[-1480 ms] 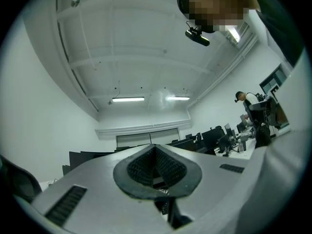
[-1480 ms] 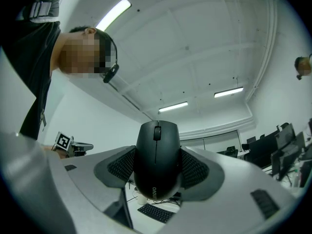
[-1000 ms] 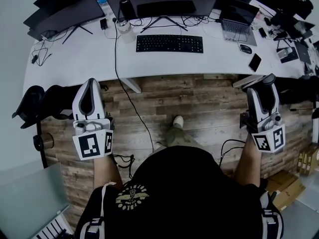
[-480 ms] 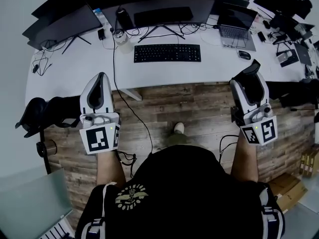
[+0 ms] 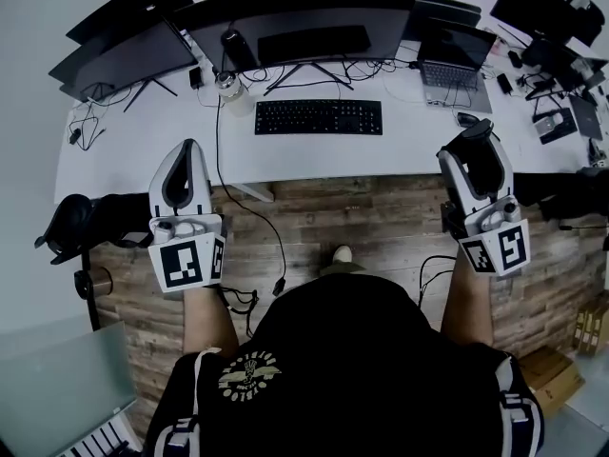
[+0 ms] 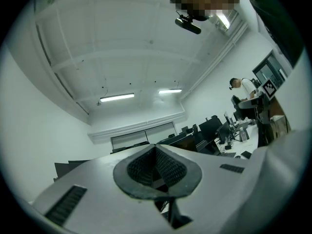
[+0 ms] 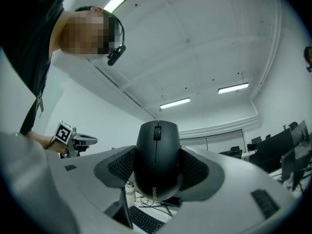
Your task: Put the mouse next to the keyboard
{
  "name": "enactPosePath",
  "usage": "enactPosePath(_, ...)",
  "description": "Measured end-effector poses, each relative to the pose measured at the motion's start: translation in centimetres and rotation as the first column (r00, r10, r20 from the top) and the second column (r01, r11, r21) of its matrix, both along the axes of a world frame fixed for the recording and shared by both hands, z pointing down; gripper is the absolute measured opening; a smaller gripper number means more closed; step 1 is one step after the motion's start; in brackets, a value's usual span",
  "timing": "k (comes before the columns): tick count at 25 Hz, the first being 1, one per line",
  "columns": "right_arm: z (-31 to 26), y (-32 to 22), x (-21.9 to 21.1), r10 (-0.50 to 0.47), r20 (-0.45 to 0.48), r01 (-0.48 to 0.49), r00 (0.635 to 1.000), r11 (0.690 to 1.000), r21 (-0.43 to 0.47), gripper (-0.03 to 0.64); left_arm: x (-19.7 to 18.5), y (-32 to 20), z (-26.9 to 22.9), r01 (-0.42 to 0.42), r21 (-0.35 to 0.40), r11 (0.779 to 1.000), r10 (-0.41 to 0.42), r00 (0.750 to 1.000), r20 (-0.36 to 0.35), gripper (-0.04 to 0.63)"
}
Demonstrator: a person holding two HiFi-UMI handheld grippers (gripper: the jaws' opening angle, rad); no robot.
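Note:
The black keyboard (image 5: 319, 117) lies in the middle of the white desk (image 5: 143, 131), and shows low in the right gripper view as the keyboard (image 7: 146, 221). My right gripper (image 5: 476, 136) is shut on a black mouse (image 7: 157, 160), buttons and wheel facing the camera. It is held upright in front of the desk's right edge, off to the right of the keyboard. My left gripper (image 5: 187, 150) stands upright before the desk's left part, well short of the keyboard. Its pads (image 6: 173, 169) meet with nothing between them.
Monitors (image 5: 314, 17) line the back of the desk, with a laptop (image 5: 452, 46) at the right and a second small mouse (image 5: 466, 119) beside it. A jar (image 5: 231, 89) stands left of the keyboard. A cable (image 5: 252, 208) hangs to the wooden floor. A black chair (image 5: 81, 222) is at the left.
The desk has come nearer in the head view. My right gripper, still holding the mouse, has shifted left and up to the desk's edge. The left gripper has barely moved.

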State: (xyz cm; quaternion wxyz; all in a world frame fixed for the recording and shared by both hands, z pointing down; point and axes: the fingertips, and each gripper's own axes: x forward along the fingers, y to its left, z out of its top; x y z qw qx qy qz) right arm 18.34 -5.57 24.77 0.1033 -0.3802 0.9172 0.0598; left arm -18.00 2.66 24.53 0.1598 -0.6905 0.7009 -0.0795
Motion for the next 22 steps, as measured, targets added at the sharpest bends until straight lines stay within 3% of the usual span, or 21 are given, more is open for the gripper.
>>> enactPosePath(13, 0.8, -3.2, 0.7, -0.067, 0.031, 0.067, 0.997, 0.998, -0.02, 0.285, 0.6, -0.4, 0.2, 0.063, -0.022, 0.998, -0.063, 0.998, 0.026, 0.002)
enactPosePath(22, 2.0, -4.1, -0.1, -0.061, 0.025, 0.062, 0.998, 0.997, -0.048, 0.285, 0.1, -1.6, 1.1, 0.044, -0.043, 0.998, -0.043, 0.999, 0.029, 0.002)
